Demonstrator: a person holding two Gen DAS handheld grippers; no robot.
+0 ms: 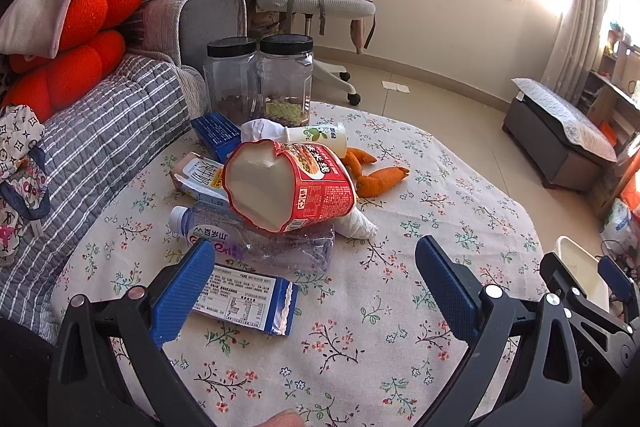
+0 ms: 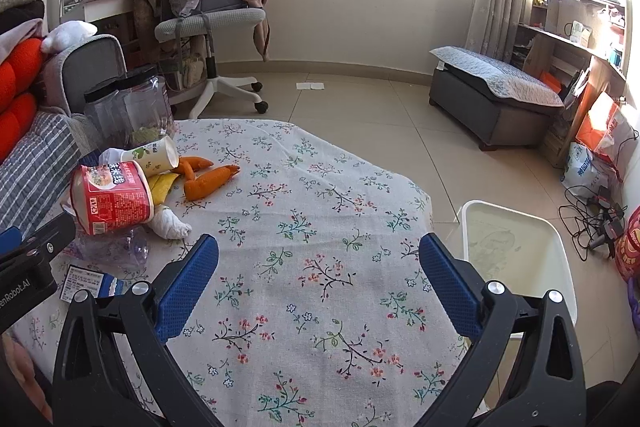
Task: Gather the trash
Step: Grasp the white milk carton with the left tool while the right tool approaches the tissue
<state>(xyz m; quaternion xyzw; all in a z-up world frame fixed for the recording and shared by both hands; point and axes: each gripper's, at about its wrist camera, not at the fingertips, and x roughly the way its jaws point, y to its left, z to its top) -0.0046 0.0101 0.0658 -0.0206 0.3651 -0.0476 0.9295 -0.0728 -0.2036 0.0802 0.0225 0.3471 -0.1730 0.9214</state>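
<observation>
Red and white, the noodle cup point(image 1: 288, 187) lies tipped on the floral surface point(image 2: 320, 227), landmark of a trash heap nothing has left yet. Under it sits a crushed water bottle point(image 1: 256, 239), behind it a milk carton point(image 1: 200, 179) and drink cup point(image 2: 154, 155), orange peels point(image 2: 208, 179) just beside it. Well apart from the noodle cup, the white bin point(image 2: 520, 259) on the floor looks empty. Both the left gripper point(image 1: 316, 287) and right gripper point(image 2: 320, 283) hover with jaws spread wide, grasping nothing.

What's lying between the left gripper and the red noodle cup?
In the left wrist view, a crushed clear water bottle and a blue wrapper lie between the left gripper and the red noodle cup.
</observation>
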